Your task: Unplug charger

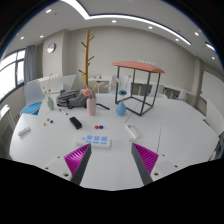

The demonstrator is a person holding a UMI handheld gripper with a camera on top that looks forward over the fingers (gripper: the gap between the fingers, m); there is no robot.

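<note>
My gripper point(111, 153) is open, its two magenta pads point(77, 156) wide apart and nothing between them. It hovers over the near part of a white table point(112, 170). I cannot pick out a charger for certain. A flat white block point(22, 128), perhaps a power strip, lies at the table's left edge, far to the left of my fingers. A thin white cable or small white item point(135, 128) lies ahead of the right finger.
Just ahead of the fingers lies a small blue tray point(98, 140) with white pieces. Beyond it are a black bar point(75, 123), a pink bottle point(91, 106), a blue cup point(121, 108) and a red-topped frame stand point(138, 68). A wooden coat rack point(88, 50) stands behind.
</note>
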